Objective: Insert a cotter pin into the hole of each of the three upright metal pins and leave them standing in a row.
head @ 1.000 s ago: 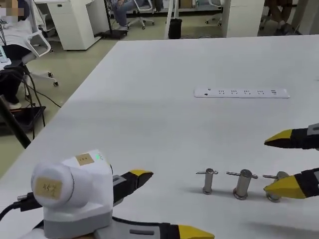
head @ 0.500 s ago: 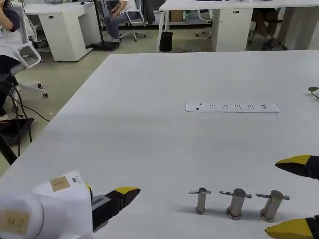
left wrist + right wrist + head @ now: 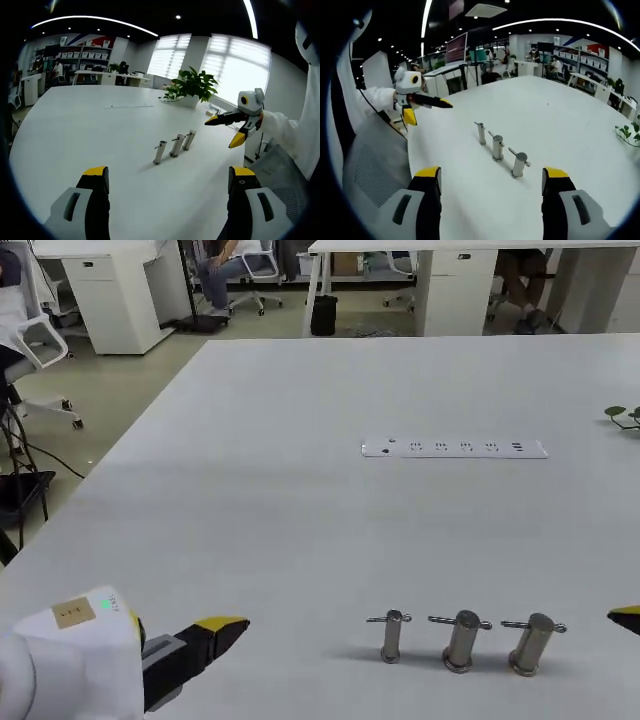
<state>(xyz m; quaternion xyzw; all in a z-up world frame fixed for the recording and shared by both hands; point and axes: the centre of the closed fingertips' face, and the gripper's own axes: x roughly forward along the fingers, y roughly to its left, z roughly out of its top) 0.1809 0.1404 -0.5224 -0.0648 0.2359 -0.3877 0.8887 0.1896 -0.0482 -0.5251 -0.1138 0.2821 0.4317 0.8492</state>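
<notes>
Presently, your left gripper sits over the near edge of the worktop, jaws spread wide, nothing held. Your right gripper is likewise wide open and empty, off to the right along that same edge. Between them and just farther in, the left pin, middle pin and right pin stand upright in a row parallel to the near edge. A cotter pin passes through the top of each. Well beyond, mid-worktop, lies a power strip. A plant sprig shows towards the right.
</notes>
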